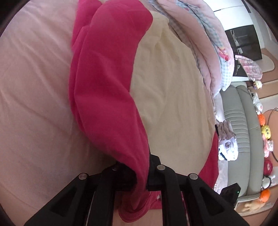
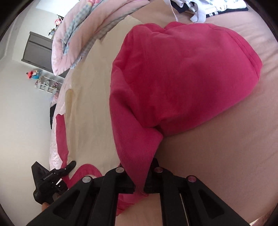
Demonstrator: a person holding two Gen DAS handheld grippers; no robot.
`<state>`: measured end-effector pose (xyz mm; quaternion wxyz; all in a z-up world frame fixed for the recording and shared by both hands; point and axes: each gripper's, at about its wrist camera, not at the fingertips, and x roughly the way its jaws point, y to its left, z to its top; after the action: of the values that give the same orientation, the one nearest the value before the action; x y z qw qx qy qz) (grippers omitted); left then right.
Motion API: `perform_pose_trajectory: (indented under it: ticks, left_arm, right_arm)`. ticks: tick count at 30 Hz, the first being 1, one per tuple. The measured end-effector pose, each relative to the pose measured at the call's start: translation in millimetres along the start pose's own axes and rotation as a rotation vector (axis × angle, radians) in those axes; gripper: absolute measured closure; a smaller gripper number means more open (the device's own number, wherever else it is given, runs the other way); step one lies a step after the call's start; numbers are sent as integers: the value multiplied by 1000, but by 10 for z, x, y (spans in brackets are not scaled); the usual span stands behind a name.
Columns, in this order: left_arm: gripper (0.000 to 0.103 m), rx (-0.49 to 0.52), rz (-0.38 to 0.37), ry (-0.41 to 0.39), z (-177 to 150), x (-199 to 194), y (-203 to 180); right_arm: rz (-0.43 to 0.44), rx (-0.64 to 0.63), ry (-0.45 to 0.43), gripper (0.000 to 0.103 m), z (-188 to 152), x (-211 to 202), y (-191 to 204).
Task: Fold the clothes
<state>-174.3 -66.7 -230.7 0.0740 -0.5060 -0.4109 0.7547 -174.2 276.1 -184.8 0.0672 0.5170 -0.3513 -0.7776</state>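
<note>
A bright pink garment [image 1: 104,87] lies bunched on the bed and trails back into my left gripper [image 1: 140,180], whose jaws are shut on a fold of it. In the right wrist view the same garment [image 2: 182,78] forms a rumpled heap on the pink sheet [image 2: 225,156]. One corner of it runs down between the jaws of my right gripper [image 2: 139,188], which is shut on the cloth. The left gripper [image 2: 69,166] shows at the lower left of that view, over the cream blanket [image 2: 90,113].
The pink sheet [image 1: 34,87] spreads to the left, the cream blanket [image 1: 173,95] beside it. A folded pink and checked quilt [image 1: 213,52] lies beyond. White and navy clothes [image 2: 208,7] are piled at the far edge. A grey sofa [image 1: 243,130] with plush toys stands alongside the bed.
</note>
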Motion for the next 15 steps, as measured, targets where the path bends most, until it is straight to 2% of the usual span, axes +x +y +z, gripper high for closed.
perform_pose_trajectory:
  ticks: [3, 5, 8, 12, 14, 15]
  left_arm:
    - [91, 2, -36, 4, -65, -30, 41]
    - [91, 9, -19, 1, -74, -3, 7]
    - [92, 32, 26, -8, -16, -18, -143]
    - [92, 67, -4, 11, 1, -65, -128]
    - [96, 76, 6, 2, -13, -79, -102]
    - [97, 86, 24, -10, -24, -89, -146]
  right_arm:
    - [40, 37, 14, 86, -156, -68, -61]
    - [65, 66, 8, 80, -242, -45, -87]
    - [54, 40, 9, 76, -287, 30, 28]
    - [42, -9, 30, 76, -352, 112, 215]
    - [20, -31, 13, 77, -376, 158, 223]
    - [24, -31, 8, 81, -359, 156, 217]
